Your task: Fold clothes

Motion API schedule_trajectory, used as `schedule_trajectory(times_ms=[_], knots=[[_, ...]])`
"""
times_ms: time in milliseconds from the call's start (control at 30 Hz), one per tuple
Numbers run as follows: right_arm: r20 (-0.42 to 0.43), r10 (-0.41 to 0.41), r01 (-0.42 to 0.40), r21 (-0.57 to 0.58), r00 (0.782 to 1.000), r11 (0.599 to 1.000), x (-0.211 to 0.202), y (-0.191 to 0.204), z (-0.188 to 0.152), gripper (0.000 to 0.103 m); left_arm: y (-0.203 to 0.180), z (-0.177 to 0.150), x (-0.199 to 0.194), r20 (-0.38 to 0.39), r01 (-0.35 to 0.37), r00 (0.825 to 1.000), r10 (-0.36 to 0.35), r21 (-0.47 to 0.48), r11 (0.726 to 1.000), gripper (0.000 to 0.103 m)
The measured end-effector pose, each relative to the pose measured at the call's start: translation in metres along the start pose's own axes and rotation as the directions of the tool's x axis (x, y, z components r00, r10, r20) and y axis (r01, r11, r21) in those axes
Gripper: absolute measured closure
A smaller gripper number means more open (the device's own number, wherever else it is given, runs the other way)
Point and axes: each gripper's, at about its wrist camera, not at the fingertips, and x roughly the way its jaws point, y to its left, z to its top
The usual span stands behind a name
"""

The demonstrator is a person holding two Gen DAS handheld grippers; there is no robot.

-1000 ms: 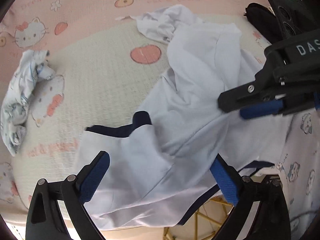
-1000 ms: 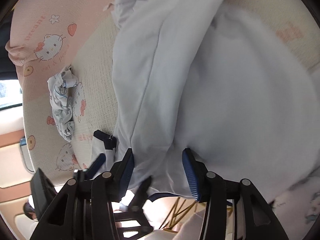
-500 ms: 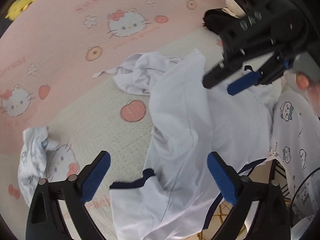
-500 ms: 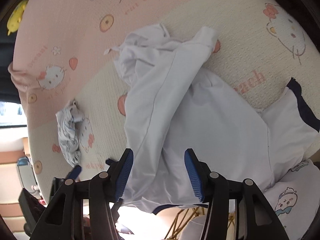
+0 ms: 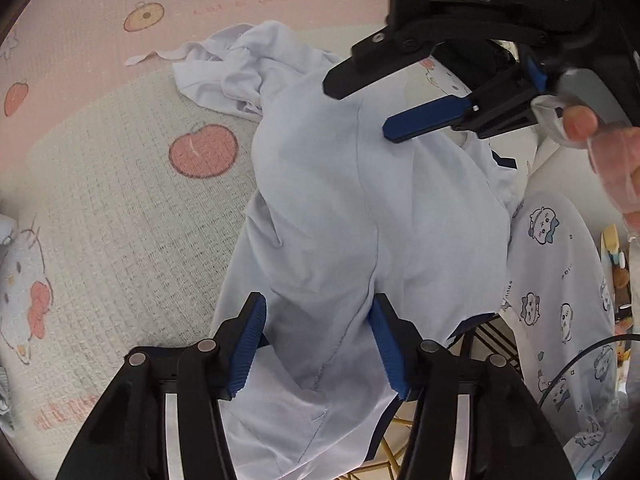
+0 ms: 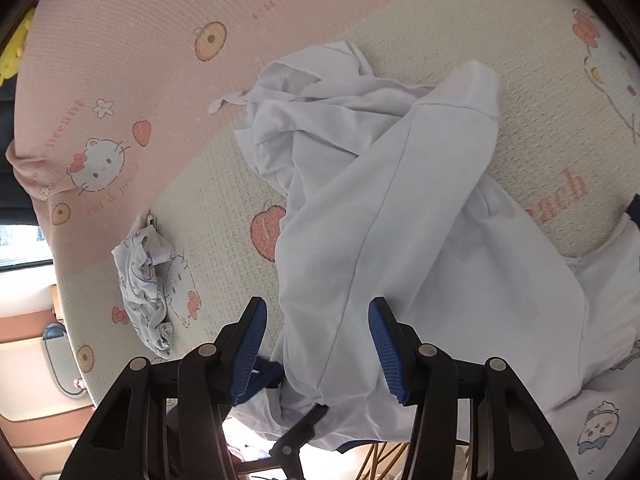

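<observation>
Left wrist view: left gripper (image 5: 318, 344), jaws just closing, straddles the white garment (image 5: 360, 208); pad contact unclear. Right gripper (image 6: 316, 348) likewise.

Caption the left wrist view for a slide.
Left gripper, fingers closing around the white garment on a cartoon-print mat; right gripper above.
</observation>
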Motion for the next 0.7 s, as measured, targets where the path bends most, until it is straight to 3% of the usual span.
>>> schedule_trajectory(times_ms=[233, 400, 500, 567, 700], knots=[[-0.024, -0.057, 0.057, 0.0, 0.998, 0.998, 0.031, -0.01, 0.0, 0.051, -0.005, -0.006, 0.006, 0.026, -0.029, 0.999, 0.03, -0.012, 0.999, 0.052], [0.016, -0.074, 0.073, 0.012, 0.997, 0.997, 0.041, -0.021, -0.007, 0.075, -0.016, -0.007, 0.008, 0.045, -0.106, 0.993, 0.108, -0.038, 0.994, 0.052], [0.061, -0.068, 0.068, -0.001, 0.996, 0.998, 0.039, -0.027, -0.014, 0.091, -0.024, -0.006, 0.008, 0.052, -0.151, 0.987, 0.155, -0.066, 0.986, 0.061], [0.078, -0.047, 0.047, -0.003, 0.996, 0.999, 0.036, -0.03, -0.017, 0.096, -0.029, -0.006, 0.007, 0.058, -0.181, 0.981, 0.186, -0.086, 0.98, 0.069], [0.106, -0.024, 0.03, -0.052, 0.994, 0.998, 0.026, -0.02, -0.02, 0.098, -0.036, -0.003, 0.002, 0.05, -0.222, 0.972, 0.23, -0.141, 0.965, 0.076]])
